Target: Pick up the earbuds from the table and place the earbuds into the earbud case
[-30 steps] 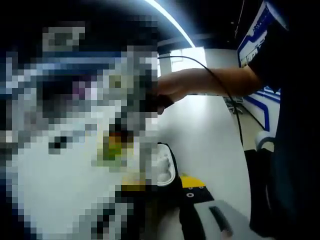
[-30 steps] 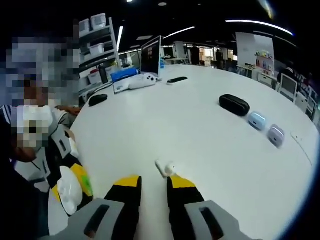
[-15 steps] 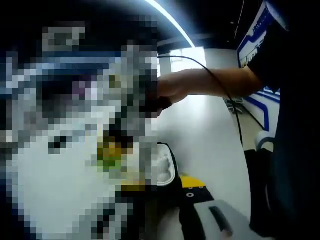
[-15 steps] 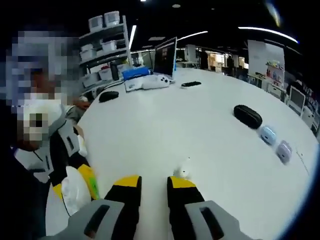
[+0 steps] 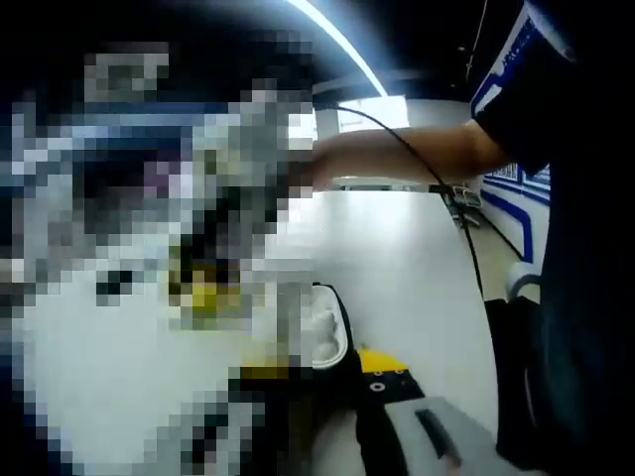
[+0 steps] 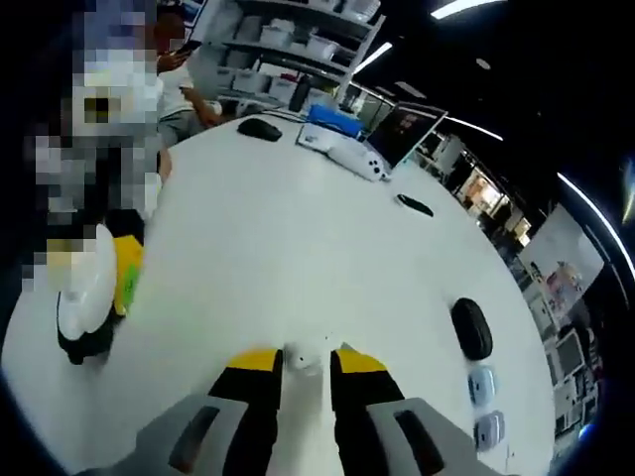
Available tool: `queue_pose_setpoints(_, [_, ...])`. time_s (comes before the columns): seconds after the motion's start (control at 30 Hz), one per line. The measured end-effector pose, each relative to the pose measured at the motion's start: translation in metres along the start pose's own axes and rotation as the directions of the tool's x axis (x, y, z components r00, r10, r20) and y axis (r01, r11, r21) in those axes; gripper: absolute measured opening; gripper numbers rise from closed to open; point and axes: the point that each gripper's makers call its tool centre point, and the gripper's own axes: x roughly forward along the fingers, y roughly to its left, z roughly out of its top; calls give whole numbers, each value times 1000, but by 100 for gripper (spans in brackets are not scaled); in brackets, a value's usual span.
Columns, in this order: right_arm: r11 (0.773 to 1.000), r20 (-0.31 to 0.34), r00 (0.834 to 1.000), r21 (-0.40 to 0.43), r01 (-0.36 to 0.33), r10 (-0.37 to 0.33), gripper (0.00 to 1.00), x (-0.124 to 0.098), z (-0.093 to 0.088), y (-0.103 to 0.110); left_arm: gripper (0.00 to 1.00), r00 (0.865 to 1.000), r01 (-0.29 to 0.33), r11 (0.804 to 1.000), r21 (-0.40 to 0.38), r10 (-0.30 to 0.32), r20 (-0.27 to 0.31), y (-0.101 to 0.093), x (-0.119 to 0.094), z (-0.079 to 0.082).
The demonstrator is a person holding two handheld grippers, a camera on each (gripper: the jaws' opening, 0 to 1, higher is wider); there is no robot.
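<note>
The right gripper (image 6: 306, 365) has its two yellow-tipped jaws close together, and a small white earbud (image 6: 301, 358) sits between the tips. It looks pinched there, so the picking-up step seems done for this earbud. The white table (image 6: 298, 248) spreads out under it.

The earbud case (image 6: 87, 293) is off to the left in the right gripper view. It is white, open, and held up by the left gripper (image 6: 94, 332). In the left gripper view the same case (image 5: 327, 332) sits just above that gripper's yellow tip, with its lid open and the white inside showing. The left gripper looks closed on the case, though blur hides much of it. A person's arm (image 5: 397, 154) reaches across the top of that view, with a thin black cable (image 5: 466, 228) hanging by it.

Far away on the table are a laptop (image 6: 397, 134), a black pouch (image 6: 471, 327), and two little pale cases (image 6: 483, 407). They are not part of the job.

The next move is likely to bring the earbud over to the open case and line it up with an empty slot. The slot is small, so the right gripper will need to go slowly and let go only when the earbud sits down inside.
</note>
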Motion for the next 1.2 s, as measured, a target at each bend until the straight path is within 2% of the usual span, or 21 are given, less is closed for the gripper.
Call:
queue_pose_setpoints(0.17, [999, 5, 1000, -28, -18, 18, 13, 3, -1, -4, 24, 1000, 1, 1000, -21, -1, 13, 1, 1, 0])
queue_pose_setpoints(0.6, [997, 47, 999, 74, -14, 11, 10, 2, 2, 0, 24, 1000, 2, 1000, -24, -2, 14, 1, 2, 0])
queue_pose_setpoints(0.8, [988, 88, 996, 151, -10, -4, 10, -6, 4, -1, 24, 1000, 2, 1000, -22, -1, 14, 1, 2, 1])
queue_pose_setpoints(1.07, [952, 198, 980, 305, -35, -28, 10, -35, 11, 4, 24, 1000, 5, 1000, -21, -5, 16, 0, 2, 1])
queue_pose_setpoints(1.2, [912, 305, 952, 397, -106, -22, 10, -59, 22, 16, 24, 1000, 3, 1000, -20, -2, 20, 0, 2, 1])
